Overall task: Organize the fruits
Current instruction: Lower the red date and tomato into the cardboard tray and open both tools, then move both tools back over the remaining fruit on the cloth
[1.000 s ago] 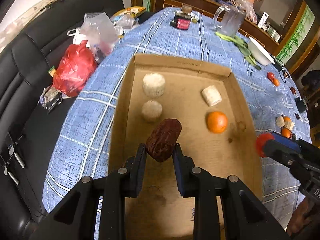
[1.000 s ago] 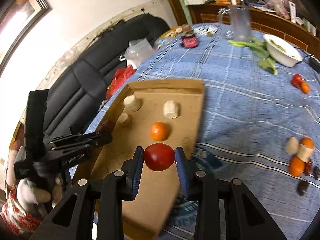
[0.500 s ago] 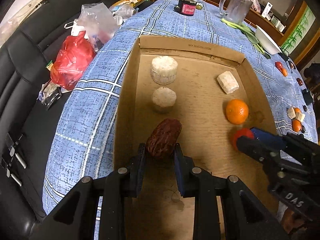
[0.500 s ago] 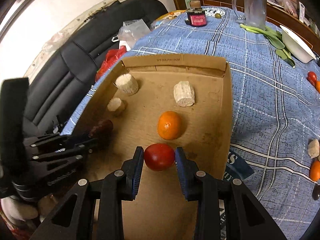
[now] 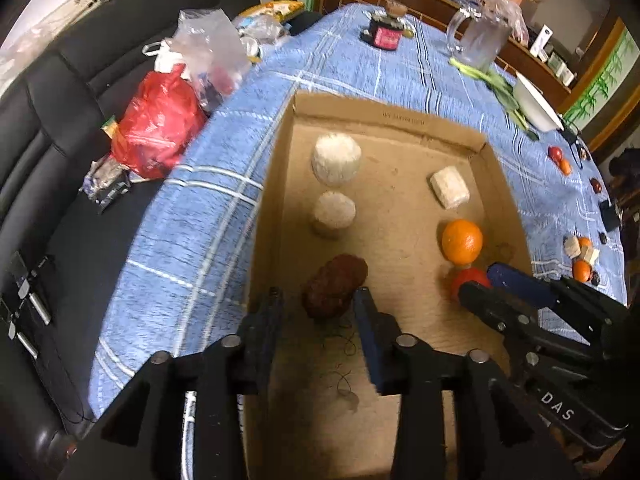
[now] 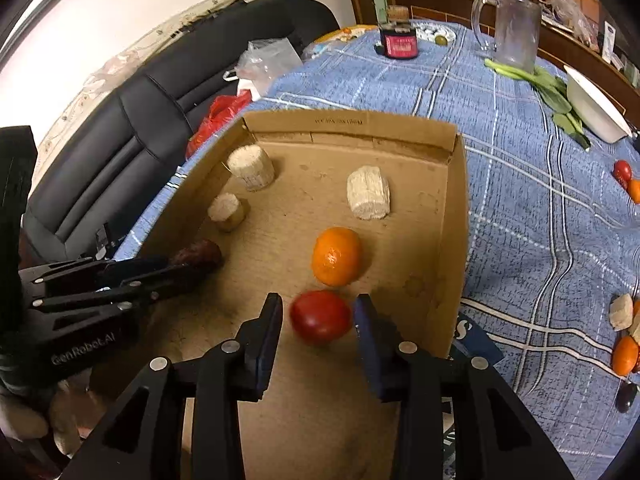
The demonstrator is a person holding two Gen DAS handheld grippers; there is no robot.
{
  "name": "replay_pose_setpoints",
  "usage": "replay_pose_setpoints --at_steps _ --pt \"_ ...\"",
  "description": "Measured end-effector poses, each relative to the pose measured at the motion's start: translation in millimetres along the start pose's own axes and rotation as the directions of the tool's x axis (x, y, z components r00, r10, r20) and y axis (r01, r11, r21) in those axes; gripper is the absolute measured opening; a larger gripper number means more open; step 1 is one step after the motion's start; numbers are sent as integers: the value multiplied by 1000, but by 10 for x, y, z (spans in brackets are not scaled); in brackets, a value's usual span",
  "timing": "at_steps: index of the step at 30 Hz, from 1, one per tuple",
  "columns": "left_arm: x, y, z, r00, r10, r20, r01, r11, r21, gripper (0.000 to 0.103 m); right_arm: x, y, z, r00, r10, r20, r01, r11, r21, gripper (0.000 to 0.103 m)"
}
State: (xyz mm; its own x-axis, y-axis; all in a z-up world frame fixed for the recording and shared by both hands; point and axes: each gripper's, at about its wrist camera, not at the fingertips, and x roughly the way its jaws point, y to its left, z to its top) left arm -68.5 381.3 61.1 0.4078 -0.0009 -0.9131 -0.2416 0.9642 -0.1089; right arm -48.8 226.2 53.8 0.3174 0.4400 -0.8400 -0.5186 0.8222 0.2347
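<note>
In the lower centre of the left wrist view, the left gripper (image 5: 318, 312) stands released, its two fingers spread with a gap on either side of the dark red date (image 5: 334, 291), which lies on the floor of the cardboard box (image 5: 390, 118) just beyond the fingertips. In the lower centre of the right wrist view, the right gripper (image 6: 318, 326) is likewise released, fingers apart, and the red tomato (image 6: 320, 317) sits between them on the box floor, slightly blurred, with a sliver of space at each side.

Just above the tomato in that frame rests an orange (image 6: 336, 256), close to it but whether they touch is hard to tell. Higher up, right of centre, lies a pale cut chunk (image 6: 368, 192) on its side. Toward the upper left of the box stand two more pale cylinders, a small one (image 6: 227, 210) nearer and a larger one (image 6: 252, 167) beyond it, near the left wall.

The box sits on a blue checked tablecloth (image 6: 540, 216). At the right edge of the frame, well apart from the box, loose fruits (image 6: 625, 350) cluster on the cloth, with two more small red and orange ones (image 6: 624, 174) further up. Near the top stand a glass jug (image 6: 514, 28) and a dark jar (image 6: 398, 40), and a white bowl (image 6: 596, 110) lies at upper right
</note>
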Motion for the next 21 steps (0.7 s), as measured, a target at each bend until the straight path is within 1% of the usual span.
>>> replay_pose_setpoints --at_steps 1,4,8,10,13,17,21 --pt "-72 4 15 1000 6 17 -5 1000 -7 47 -53 9 5 1000 2 13 -2 1000 -6 43" --pt "-212 12 57 999 11 46 -10 999 -31 52 -215 19 -5 999 11 45 -10 1000 -12 45" --pt "-344 -57 102 998 -5 64 9 998 -65 54 -452 -99 -52 996 19 84 -22 999 25 48" --pt "-389 -167 113 997 -22 69 27 998 -60 54 -599 -253 -119 994 12 105 -19 997 71 51" --pt "-412 -411 125 997 -45 68 47 999 -21 54 -775 -488 -232 992 -8 123 -8 991 133 51" --pt "-409 -879 153 994 -87 63 82 994 67 54 -1007 -849 -399 988 -50 143 18 975 221 51" --pt "-363 -1391 144 989 -139 46 131 979 155 55 -1222 -1241 -616 985 -110 136 63 948 313 51"
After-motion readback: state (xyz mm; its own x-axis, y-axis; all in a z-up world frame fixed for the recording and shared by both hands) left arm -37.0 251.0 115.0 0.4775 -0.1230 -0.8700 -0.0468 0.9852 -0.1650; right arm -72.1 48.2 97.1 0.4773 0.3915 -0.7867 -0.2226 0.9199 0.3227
